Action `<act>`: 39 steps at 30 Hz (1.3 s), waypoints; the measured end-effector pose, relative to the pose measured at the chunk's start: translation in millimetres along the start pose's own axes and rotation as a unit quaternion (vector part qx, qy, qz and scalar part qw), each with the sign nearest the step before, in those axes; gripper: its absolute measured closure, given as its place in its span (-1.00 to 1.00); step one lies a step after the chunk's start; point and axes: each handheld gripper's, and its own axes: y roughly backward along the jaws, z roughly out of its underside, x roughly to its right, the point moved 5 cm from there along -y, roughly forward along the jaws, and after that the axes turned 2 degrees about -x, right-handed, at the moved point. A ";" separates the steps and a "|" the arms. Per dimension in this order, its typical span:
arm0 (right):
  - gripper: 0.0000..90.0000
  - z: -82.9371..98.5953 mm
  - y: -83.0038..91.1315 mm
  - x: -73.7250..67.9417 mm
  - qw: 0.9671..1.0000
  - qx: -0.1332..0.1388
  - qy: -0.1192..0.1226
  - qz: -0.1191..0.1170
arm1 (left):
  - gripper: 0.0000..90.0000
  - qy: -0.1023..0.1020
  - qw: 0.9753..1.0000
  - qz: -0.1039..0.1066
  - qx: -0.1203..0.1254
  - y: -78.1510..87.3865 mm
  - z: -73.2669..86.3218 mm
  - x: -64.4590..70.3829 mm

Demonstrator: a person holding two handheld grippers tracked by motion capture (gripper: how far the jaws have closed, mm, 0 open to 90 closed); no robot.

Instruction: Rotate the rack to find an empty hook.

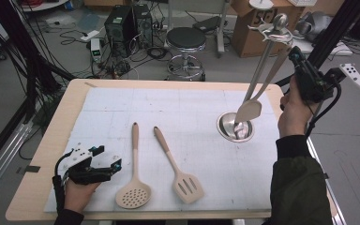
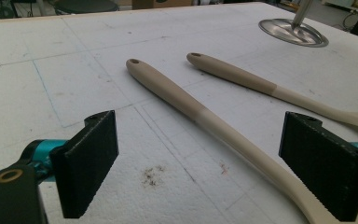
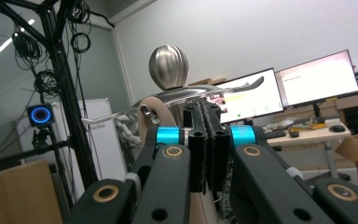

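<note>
Right gripper [image 1: 294, 55] is raised at the upper right of the high view, next to the top of a metal utensil stand [image 1: 275, 29] whose round base [image 1: 236, 127] sits on the worktop [image 1: 47, 140] right of centre. A beige spatula [image 1: 250, 108] hangs from the stand's hook arms, blade low over the base, handle slanting up toward the right gripper. In the right gripper view the fingers [image 3: 196, 140] are pressed together with almost no gap; the spatula's rounded handle end [image 3: 154, 114] sits just behind and left of them at the hook, under the stand's steel ball knob [image 3: 168, 66]. Cannot tell whether the fingers pinch the handle or only sit beside it.

Left gripper [image 1: 115, 165] rests low at the lower left of the high view on the white mat [image 1: 122, 103], fingers spread wide, holding nothing. Slotted skimmer spoon [image 1: 133, 192] lies just right of it, round head toward the bottom edge, handle pointing up-frame. Slotted turner [image 1: 185, 186] lies further right, apart from the spoon, handle angled to upper left. In the left gripper view the spoon handle [image 2: 186, 105] runs diagonally between the two open fingers [image 2: 89, 161], closer to the right-hand one, not touched; turner handle [image 2: 242, 79] lies beyond it, stand base [image 2: 292, 32] at the upper right.
</note>
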 end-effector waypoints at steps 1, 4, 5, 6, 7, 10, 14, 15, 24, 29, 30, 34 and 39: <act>0.99 -0.1 0.3 -1.0 1.000 -0.002 0.004 -0.004 | -0.72 0.001 1.000 0.001 0.001 0.0 0.0 -0.1; 0.99 -0.1 0.7 -4.3 1.000 -0.006 0.009 -0.013 | -0.72 0.000 1.000 0.000 0.000 -0.1 0.1 -0.1; 0.99 -0.3 0.8 -5.8 1.000 -0.006 0.013 -0.014 | -0.73 -0.001 1.000 -0.001 0.000 -0.3 0.1 0.0; 0.99 -0.3 0.8 -5.8 1.000 -0.006 0.013 -0.014 | -0.73 -0.001 1.000 -0.001 0.000 -0.3 0.1 0.2; 0.99 0.1 1.1 -9.3 1.000 -0.008 0.018 -0.019 | -0.72 -0.002 1.000 -0.001 0.000 -0.3 -0.1 0.4; 0.99 1.2 0.9 -14.6 0.999 -0.010 0.027 -0.023 | -0.72 -0.001 1.000 -0.001 0.001 -0.2 -0.4 0.6; 0.99 2.7 -0.3 -20.5 0.999 -0.009 0.026 -0.027 | -0.73 -0.001 1.000 -0.001 0.000 -0.2 -0.2 1.2; 0.99 2.7 -0.3 -20.5 0.999 -0.009 0.026 -0.027 | -0.73 -0.001 1.000 -0.001 0.000 -0.1 -0.2 1.2; 0.99 5.5 -4.6 -37.8 0.999 -0.005 0.033 -0.029 | -0.72 -0.003 1.000 -0.001 -0.002 -0.9 0.1 0.6; 0.99 7.6 -9.5 -48.2 0.999 -0.010 0.041 -0.032 | -0.72 -0.002 1.000 -0.002 -0.002 -0.9 0.1 0.4; 0.99 7.9 -11.2 -51.5 0.998 -0.009 0.041 -0.037 | -0.72 -0.003 1.000 -0.001 -0.002 -0.9 0.1 0.5; 0.99 9.3 -18.6 -60.7 0.998 -0.017 0.039 -0.045 | -0.72 -0.004 1.000 -0.001 -0.002 -0.7 0.2 -0.2; 0.99 8.5 -18.2 -61.9 0.999 -0.009 0.031 -0.041 | -0.72 -0.002 1.000 0.000 0.000 0.0 0.4 -0.6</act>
